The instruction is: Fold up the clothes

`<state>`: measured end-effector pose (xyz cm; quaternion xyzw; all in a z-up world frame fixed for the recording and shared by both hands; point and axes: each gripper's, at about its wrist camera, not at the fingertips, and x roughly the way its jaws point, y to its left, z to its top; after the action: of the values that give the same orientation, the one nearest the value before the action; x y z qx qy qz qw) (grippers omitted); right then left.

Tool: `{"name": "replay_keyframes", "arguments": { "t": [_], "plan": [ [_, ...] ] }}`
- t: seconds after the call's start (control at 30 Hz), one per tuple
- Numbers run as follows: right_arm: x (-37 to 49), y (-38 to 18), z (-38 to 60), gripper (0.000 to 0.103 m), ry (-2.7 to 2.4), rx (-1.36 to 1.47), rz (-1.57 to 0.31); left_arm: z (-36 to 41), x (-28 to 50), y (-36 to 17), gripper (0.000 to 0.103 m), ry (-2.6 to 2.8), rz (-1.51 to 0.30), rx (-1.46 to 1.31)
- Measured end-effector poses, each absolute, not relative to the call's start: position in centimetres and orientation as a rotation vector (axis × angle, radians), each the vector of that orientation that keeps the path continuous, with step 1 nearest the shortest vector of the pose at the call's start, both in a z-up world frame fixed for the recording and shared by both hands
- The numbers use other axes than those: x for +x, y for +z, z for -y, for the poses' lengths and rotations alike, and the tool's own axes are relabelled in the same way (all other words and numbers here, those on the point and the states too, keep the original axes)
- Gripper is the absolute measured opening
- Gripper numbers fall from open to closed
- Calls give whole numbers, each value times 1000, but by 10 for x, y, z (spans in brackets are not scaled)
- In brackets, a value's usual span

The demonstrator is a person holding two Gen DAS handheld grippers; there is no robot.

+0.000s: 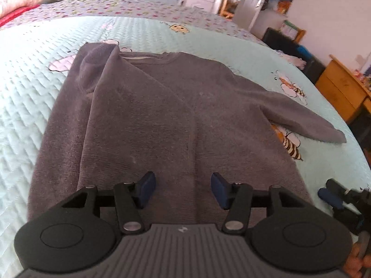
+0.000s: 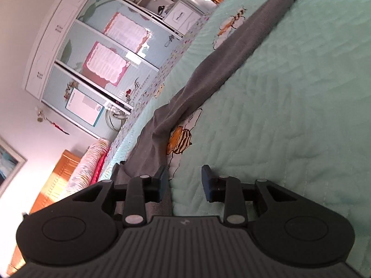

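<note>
A grey long-sleeved sweater (image 1: 162,120) lies flat on a mint quilted bedspread (image 1: 25,88). Its left sleeve (image 1: 97,88) is folded in over the body. Its right sleeve (image 1: 301,115) stretches out to the right. My left gripper (image 1: 183,190) is open and empty, low over the sweater's hem. My right gripper (image 2: 183,183) is open and empty, rolled sideways beside the sweater's right edge, and it also shows in the left wrist view (image 1: 334,197). The outstretched sleeve (image 2: 222,64) runs away from it across the bedspread (image 2: 289,104).
The bedspread carries bee prints (image 1: 292,148). A floral sheet (image 1: 139,9) and pillows (image 1: 18,0) lie at the far end. Wooden furniture (image 1: 343,90) stands right of the bed. A wardrobe with glass doors (image 2: 97,58) stands beyond the bed.
</note>
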<state>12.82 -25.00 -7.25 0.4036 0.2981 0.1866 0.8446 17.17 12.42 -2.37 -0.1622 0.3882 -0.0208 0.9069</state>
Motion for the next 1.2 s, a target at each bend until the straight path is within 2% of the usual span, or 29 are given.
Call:
{"name": "replay_keyframes", "arguments": {
  "t": [0.23, 0.3, 0.47, 0.5, 0.53, 0.57, 0.77, 0.87, 0.9, 1.03, 1.07, 1.2],
  "plan": [
    [106, -47, 227, 35, 513, 771, -572, -115, 137, -45, 56, -41, -811, -291],
    [95, -45, 214, 33, 575, 780, -611, -112, 135, -49, 56, -40, -796, -251],
    [80, -59, 179, 20, 617, 717, -773, -101, 136, -46, 59, -7, -801, -196],
    [80, -60, 176, 16, 615, 690, -780, -99, 137, -45, 59, -1, -800, -188],
    [79, -61, 173, 5, 613, 664, -787, -96, 137, -45, 59, 4, -799, -173],
    [79, -62, 171, 1, 611, 638, -793, -92, 138, -45, 59, 10, -796, -155],
    [54, -37, 169, 2, 688, 628, -726, -82, 138, -46, 60, 51, -794, -118],
    [57, -71, 162, 0, 645, 638, -898, -79, 140, -46, 61, 61, -799, -105],
    [54, -77, 163, 0, 659, 640, -873, -79, 140, -45, 61, 63, -801, -105],
    [58, -61, 160, 0, 668, 574, -891, -80, 144, -43, 61, 74, -822, -129],
    [58, -56, 159, 5, 666, 565, -901, -80, 145, -41, 61, 77, -830, -133],
    [51, -31, 156, 5, 659, 574, -876, -77, 140, -40, 61, 74, -837, -106]
  ]
}}
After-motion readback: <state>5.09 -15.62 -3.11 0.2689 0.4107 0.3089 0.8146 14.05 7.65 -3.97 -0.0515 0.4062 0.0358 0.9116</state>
